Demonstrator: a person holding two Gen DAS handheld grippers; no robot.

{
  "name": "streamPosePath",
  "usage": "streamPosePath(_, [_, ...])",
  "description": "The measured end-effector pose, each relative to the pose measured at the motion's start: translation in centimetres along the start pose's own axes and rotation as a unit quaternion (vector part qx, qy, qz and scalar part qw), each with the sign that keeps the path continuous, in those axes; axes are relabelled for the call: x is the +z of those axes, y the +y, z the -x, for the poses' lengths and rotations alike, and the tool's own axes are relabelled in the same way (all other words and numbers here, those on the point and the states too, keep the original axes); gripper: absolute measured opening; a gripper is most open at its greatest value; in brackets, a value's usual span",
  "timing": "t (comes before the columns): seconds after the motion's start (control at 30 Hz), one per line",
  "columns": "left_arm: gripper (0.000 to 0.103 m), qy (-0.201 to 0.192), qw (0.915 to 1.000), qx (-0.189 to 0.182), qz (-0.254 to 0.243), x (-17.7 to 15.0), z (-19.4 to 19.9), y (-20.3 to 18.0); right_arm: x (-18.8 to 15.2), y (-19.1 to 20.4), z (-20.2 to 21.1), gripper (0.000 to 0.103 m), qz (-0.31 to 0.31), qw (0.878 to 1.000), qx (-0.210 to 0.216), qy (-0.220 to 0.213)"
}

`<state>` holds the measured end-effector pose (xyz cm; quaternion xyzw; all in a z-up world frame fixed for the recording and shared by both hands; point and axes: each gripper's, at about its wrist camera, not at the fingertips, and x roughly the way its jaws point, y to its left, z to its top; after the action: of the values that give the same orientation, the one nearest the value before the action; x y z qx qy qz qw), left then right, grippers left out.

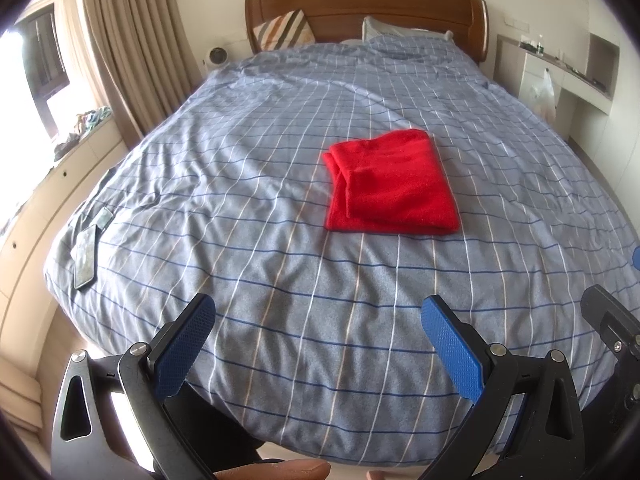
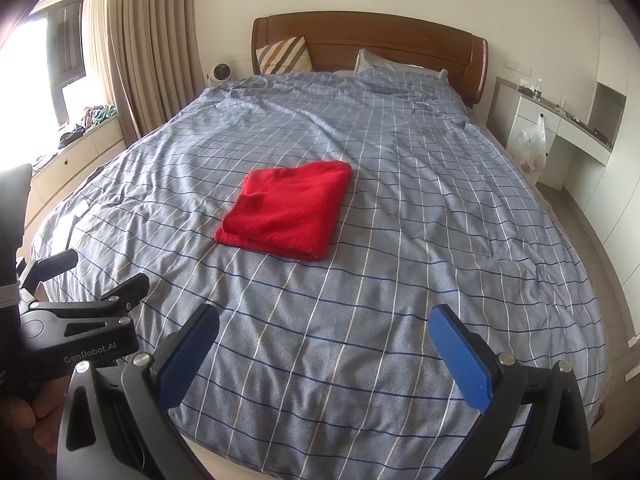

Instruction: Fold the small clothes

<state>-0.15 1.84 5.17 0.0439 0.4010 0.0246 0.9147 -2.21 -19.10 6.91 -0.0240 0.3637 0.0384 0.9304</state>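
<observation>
A red cloth (image 1: 390, 184) lies folded into a flat rectangle on the blue checked bed cover (image 1: 280, 280), right of the middle. In the right wrist view the red cloth (image 2: 286, 210) sits left of centre. My left gripper (image 1: 318, 308) hangs open over the foot of the bed, well short of the cloth, with nothing between its blue pads. My right gripper (image 2: 324, 320) is also open and empty, held back near the bed's foot. The left gripper (image 2: 94, 280) shows at the left edge of the right wrist view, and part of the right gripper (image 1: 612, 320) at the right edge of the left wrist view.
A phone (image 1: 86, 258) and a small dark item lie on the cover's left edge. Pillows (image 1: 284, 32) lean on the wooden headboard (image 1: 360, 4). Curtains and a window bench stand left, white shelving with a plastic bag (image 2: 532, 144) right. A fingertip (image 1: 276, 470) shows below.
</observation>
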Motion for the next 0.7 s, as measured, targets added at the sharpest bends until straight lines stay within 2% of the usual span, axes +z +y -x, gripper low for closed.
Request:
streamPosePath(0.27, [0.103, -0.011, 0.9999, 0.001, 0.001, 0.3, 0.7, 0.2, 0.2, 0.6, -0.2, 0.103, 0.007, 1.0, -0.003, 0.002])
streamPosePath(0.63, [0.103, -0.001, 1.0, -0.006, 0.008, 0.4, 0.5, 0.3, 0.1, 1.3, -0.5, 0.103, 0.014, 1.0, -0.006, 0.003])
streamPosePath(0.7, [0.103, -0.004, 0.9998, -0.017, 0.009, 0.4, 0.6, 0.4, 0.0, 1.2, -0.6, 0.103, 0.013, 1.0, -0.008, 0.005])
